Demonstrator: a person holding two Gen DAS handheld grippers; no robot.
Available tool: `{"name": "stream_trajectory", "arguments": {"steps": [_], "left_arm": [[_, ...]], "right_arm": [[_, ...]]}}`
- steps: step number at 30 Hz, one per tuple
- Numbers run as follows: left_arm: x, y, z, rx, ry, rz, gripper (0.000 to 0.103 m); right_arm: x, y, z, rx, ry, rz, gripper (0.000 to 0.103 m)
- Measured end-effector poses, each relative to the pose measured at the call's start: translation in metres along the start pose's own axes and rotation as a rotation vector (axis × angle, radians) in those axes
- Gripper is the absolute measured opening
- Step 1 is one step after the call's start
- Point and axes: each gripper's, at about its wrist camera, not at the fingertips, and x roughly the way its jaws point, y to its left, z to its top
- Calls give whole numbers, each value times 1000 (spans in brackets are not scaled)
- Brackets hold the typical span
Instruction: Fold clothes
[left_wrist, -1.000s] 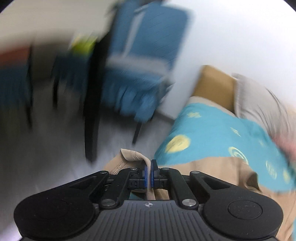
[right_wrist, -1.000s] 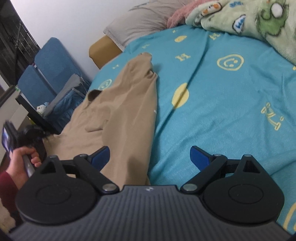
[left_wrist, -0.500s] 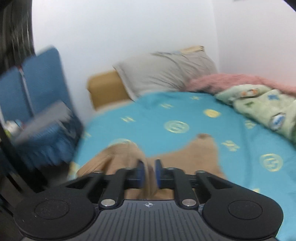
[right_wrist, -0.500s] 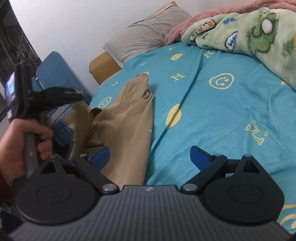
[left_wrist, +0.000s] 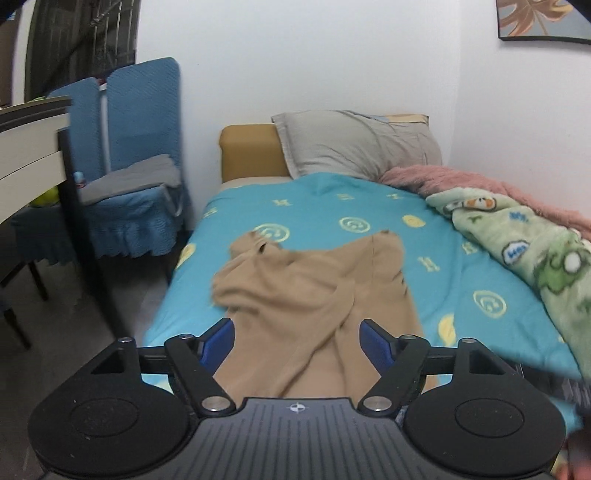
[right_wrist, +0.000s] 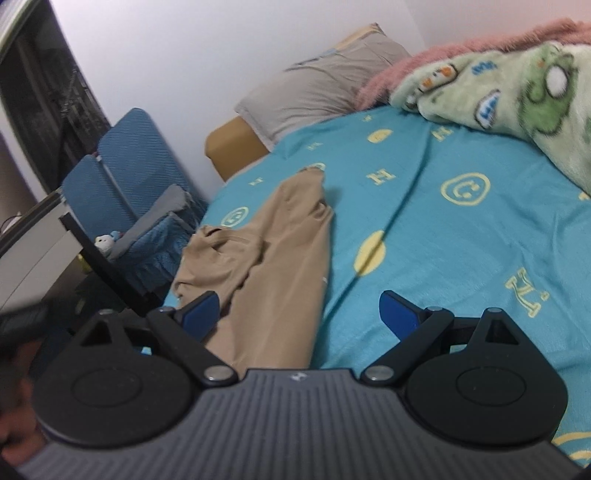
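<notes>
Across the bed's blue sheet (left_wrist: 332, 206) the tan garment (left_wrist: 314, 291) now lies rumpled near the left edge. Earlier pinched in the left gripper (left_wrist: 297, 341), it is released; those jaws have just been opening and stand apart, empty. The right gripper (right_wrist: 299, 314) gapes empty.

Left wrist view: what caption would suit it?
Open left gripper above tan trousers lying rumpled on the turquoise bedsheet.

On the turquoise bedsheet (right_wrist: 461, 258) under my claws I read yellow letters: an "H" (right_wrist: 380, 177) and an "L" (right_wrist: 526, 291), set among printed smiley faces. I can read nothing else.
</notes>
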Motion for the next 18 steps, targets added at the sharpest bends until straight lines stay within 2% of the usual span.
{"name": "stream_trajectory", "arguments": {"steps": [4,10,14,18], "left_arm": [[-38,6,-21,15,-6,7,79],[-70,13,-39,-11,-8,-44,84],[-79,21,-42,-21,-1,-68,98],[-85,29,-44,-35,-4,-69,102]], "right_arm": [[-12,10,-2,-53,-37,23,95],[-38,27,-10,-121,-88,41,95],[-48,36,-15,-136,-85,57,95],[-51,47,-21,-191,-81,39,95]]}}
